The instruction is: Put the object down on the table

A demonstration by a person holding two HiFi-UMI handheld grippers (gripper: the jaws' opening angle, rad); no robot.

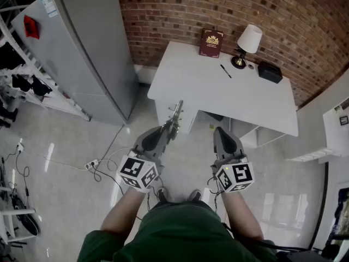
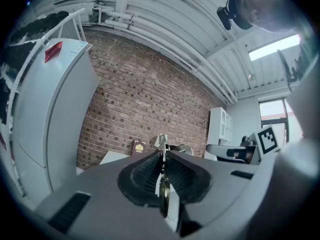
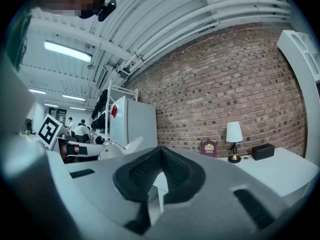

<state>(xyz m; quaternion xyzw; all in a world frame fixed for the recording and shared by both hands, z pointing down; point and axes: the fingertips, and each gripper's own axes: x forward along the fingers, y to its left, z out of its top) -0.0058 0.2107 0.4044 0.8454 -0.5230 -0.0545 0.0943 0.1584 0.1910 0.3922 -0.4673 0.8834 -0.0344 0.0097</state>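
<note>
L gripper (image 1: 169, 129) is clamped on a thin metal object (image 1: 176, 112), held in air short of table (image 1: 212, 97), R gripper (image 1: 222, 135) closed w/ nothing in it; object prob. light, stiff, slick, so grip mid-shank.

Clearance at the white table (image 1: 218, 100): near and middle parts of the top lie bare; obstacles line the far edge along the brick wall (image 1: 229, 7): upright book (image 1: 211, 42), lamp (image 1: 248, 43), black box (image 1: 270, 71); a pen (image 1: 226, 71) lies just before the lamp; refrigerator (image 1: 87, 53) flanks the left side; cable (image 1: 101, 165) crosses the floor at left.
</note>
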